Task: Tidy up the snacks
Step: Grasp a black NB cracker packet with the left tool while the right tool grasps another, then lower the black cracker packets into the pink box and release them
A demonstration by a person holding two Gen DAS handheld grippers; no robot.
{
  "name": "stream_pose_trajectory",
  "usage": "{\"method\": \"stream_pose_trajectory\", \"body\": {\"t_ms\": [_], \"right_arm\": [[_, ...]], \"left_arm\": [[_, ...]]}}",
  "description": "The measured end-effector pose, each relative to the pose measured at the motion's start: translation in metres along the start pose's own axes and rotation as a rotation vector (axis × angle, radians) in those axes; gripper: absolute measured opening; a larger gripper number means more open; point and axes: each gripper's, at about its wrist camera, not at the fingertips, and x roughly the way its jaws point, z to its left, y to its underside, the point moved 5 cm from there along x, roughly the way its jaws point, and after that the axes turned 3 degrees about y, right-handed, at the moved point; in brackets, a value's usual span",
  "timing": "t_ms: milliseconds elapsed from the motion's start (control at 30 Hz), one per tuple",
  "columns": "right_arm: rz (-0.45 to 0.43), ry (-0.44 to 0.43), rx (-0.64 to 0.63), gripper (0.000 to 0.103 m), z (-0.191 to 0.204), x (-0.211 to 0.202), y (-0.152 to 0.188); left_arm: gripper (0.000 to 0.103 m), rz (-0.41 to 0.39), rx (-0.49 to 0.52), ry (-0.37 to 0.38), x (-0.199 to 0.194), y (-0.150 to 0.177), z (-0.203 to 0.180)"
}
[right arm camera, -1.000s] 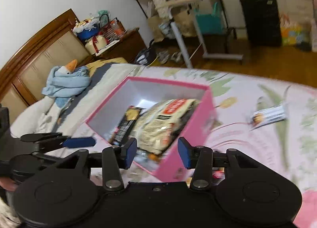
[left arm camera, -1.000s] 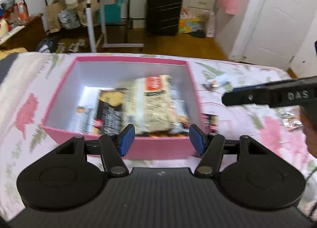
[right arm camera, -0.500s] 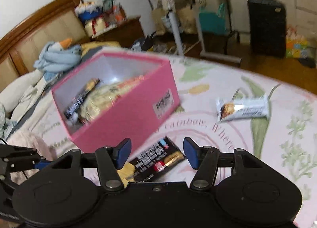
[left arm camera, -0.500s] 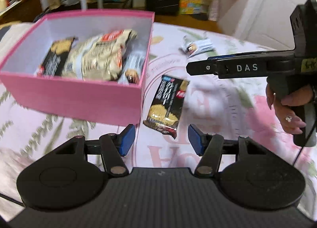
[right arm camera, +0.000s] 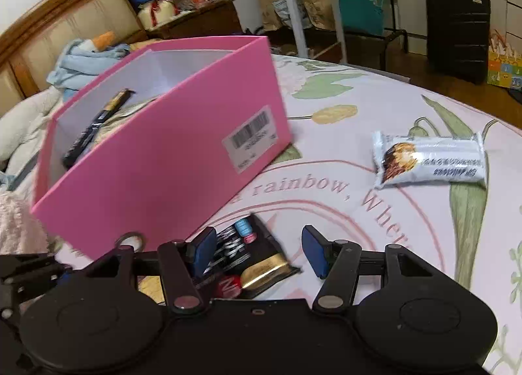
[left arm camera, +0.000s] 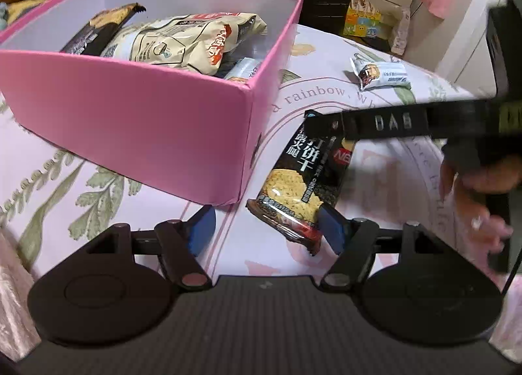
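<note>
A bed covered with a pale floral bedspread (right arm camera: 342,198) printed with curved lettering carries everything in view; on it stands an open pink box (left arm camera: 137,120) already holding several snack packets, among them a large beige bag (left arm camera: 182,39) and a dark wrapper leaning against the inner wall; outside the box two snacks lie loose on the bedspread.

The nearer one is a black cracker packet (left arm camera: 303,179), flat on the cover just beside the box's near corner; in the left wrist view its long axis runs away from the camera, tilted slightly to the right, with its near end just beside the inner face of the right-hand pad.

The left gripper (left arm camera: 266,228) has its jaws wide apart and holds nothing; the packet sits off toward the right of its gap, not centred.

The right gripper (right arm camera: 257,251) also has its jaws wide apart and empty; in its view the packet's far end (right arm camera: 254,260) lies low between the pads, closer to the left one, the rest hidden under the gripper body; it looks the nearer of the two to a grasp across the packet's narrow width.

A white wrapped snack bar (right arm camera: 430,163) lies well apart from both, long axis crosswise, farther along the bed.
</note>
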Motion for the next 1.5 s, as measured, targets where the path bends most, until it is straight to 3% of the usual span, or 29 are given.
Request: {"method": "stream_pose_trajectory", "body": {"t_ms": [67,100,300,400,600,767,867,1267,1500], "right_arm": [[0.010,-0.033,0.035,0.060,0.002,-0.005,0.006],[0.023,-0.034,0.038,0.050,0.003,-0.006,0.009],[0.071,-0.002,0.083,0.046,-0.001,-0.024,0.022],[0.089,0.024,0.105,0.046,-0.002,-0.039,0.030],[0.141,0.041,0.162,0.057,0.003,-0.070,0.047],[0.173,0.072,0.168,0.062,0.019,-0.097,0.060],[0.181,0.096,0.159,0.063,0.030,-0.113,0.064],[0.156,0.116,0.102,0.060,0.073,-0.162,0.047],[0.132,0.083,0.103,0.044,0.093,-0.171,0.024]], "left_arm": [[0.069,0.013,-0.008,0.036,0.001,-0.001,0.001],[0.069,0.015,-0.007,0.056,0.001,-0.001,-0.001],[0.060,0.030,0.067,0.087,-0.002,0.004,-0.012],[0.060,0.047,0.071,0.130,-0.005,0.006,-0.018],[0.060,0.060,0.153,0.200,-0.027,0.011,-0.036],[0.060,0.079,0.272,0.223,-0.050,0.019,-0.051],[0.061,0.101,0.289,0.244,-0.063,0.022,-0.055],[0.061,0.083,0.308,0.258,-0.122,0.020,-0.053],[0.061,0.038,0.265,0.273,-0.148,0.006,-0.027]]}}
